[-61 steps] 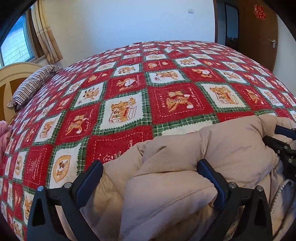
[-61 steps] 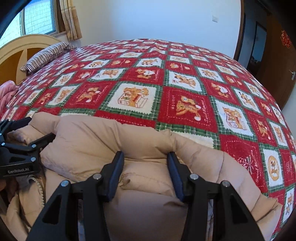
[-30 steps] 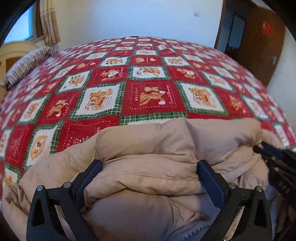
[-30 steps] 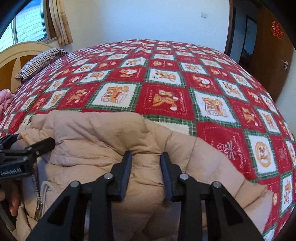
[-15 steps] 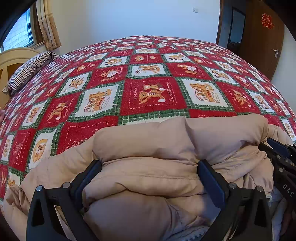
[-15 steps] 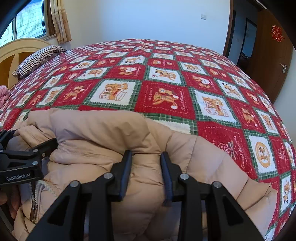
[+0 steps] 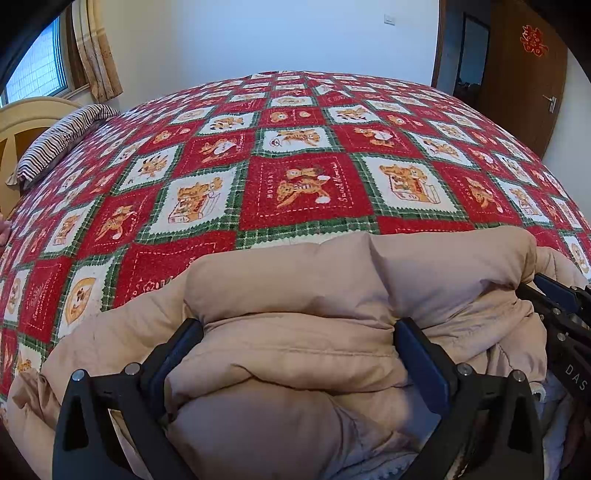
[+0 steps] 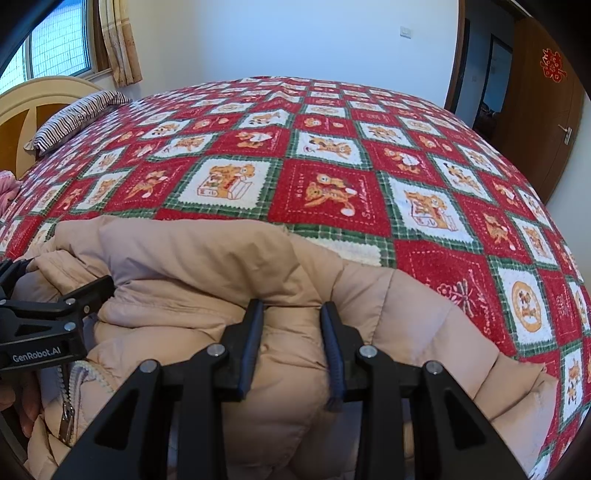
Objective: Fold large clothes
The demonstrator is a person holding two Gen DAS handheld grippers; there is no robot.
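Left wrist view, left to right: one cream headboard (image 7: 22, 122) at upper left edge; one striped pillow (image 7: 59, 140) beside it; one bed (image 7: 303, 155) under a red, white and green checked bear-print cover fills the middle; one brown door (image 7: 524, 74) at upper right. One beige puffer jacket (image 7: 295, 295) lies bunched on the bed's near edge, across the lower half of the frame. Left gripper (image 7: 295, 343): two fingers (image 7: 177, 350) spread wide, a thick fold of jacket bulging between them and touching both pads; not clamped tight. The second gripper enters at the right edge, against the jacket.

Right wrist view, left to right: one left gripper (image 8: 48, 314) at the left edge, marked "GenRobot.AI", lying against the jacket (image 8: 221, 258); one zipper (image 8: 70, 398) with its pull at lower left. Right gripper (image 8: 291, 325) at lower centre: two fingers (image 8: 251, 339) drawn close, pinching a narrow ridge of the padded fabric. Bed cover (image 8: 332, 166) behind; one wall switch (image 8: 406, 31) at top right.
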